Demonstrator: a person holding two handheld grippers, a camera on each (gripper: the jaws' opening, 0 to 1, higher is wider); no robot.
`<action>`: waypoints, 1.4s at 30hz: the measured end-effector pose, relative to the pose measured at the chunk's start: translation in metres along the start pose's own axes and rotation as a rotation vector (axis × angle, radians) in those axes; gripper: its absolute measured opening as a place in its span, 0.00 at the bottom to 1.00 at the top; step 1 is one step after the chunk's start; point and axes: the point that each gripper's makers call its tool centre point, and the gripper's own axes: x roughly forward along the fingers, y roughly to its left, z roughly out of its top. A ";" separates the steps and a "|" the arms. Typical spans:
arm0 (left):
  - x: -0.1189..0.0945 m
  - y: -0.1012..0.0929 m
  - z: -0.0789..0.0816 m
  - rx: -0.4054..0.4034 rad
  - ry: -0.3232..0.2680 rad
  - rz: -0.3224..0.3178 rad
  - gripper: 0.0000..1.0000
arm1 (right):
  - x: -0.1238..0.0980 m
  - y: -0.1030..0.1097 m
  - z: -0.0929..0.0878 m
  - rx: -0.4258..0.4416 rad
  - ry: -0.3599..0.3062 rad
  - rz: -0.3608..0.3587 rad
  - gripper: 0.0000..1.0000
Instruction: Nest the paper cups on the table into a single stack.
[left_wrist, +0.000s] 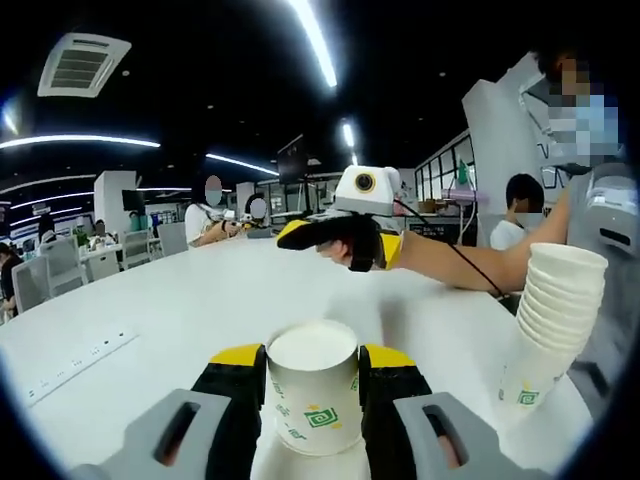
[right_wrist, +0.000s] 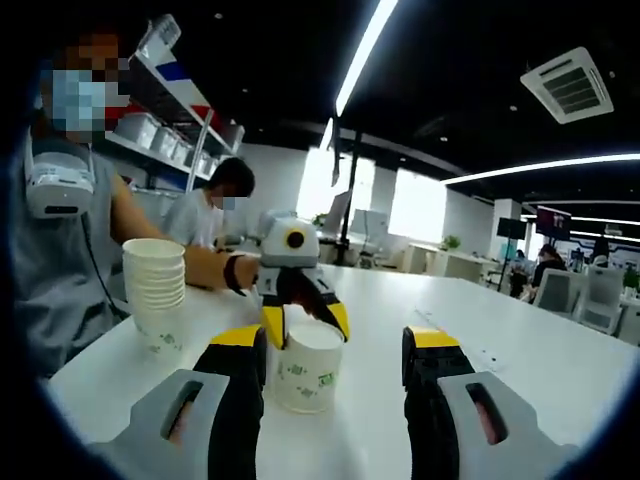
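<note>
One cup (left_wrist: 312, 398) is clamped between the jaws of the left gripper (left_wrist: 312, 385), nearest in the left gripper view. It is white paper with a green square logo on its wall, held upright just above the white table (left_wrist: 170, 310), mouth up. In the right gripper view the same cup (right_wrist: 305, 365) is seen standing on or just over the table (right_wrist: 540, 350), gripped from above by the left gripper (right_wrist: 305, 322), whose yellow fingertips (right_wrist: 273, 326) are pressed on its rim.

The right gripper (right_wrist: 335, 345) is spread wide, nothing held; the cup is just beside its left jaw, contact cannot be told. In the left gripper view the right gripper (left_wrist: 340, 240) is seen farther back, held above the table by a hand (left_wrist: 395, 250).

A stack (left_wrist: 550, 320) of nested white cups, same green logo at the base, is set on the table to the right, near the edge; in the right gripper view the stack (right_wrist: 155, 290) is at left, near the person (right_wrist: 70, 240) in grey.

Farther off, seated people and desks are seen under strip lights.
</note>
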 end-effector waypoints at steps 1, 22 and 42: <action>0.000 0.001 -0.001 0.003 0.002 -0.001 0.41 | 0.000 0.000 0.000 0.000 -0.001 0.001 0.58; 0.011 0.002 0.003 -0.052 -0.026 0.048 0.43 | 0.003 0.002 -0.010 0.013 0.032 0.013 0.58; 0.003 0.005 0.017 -0.035 -0.068 0.077 0.40 | 0.012 0.008 -0.023 0.021 0.081 0.041 0.62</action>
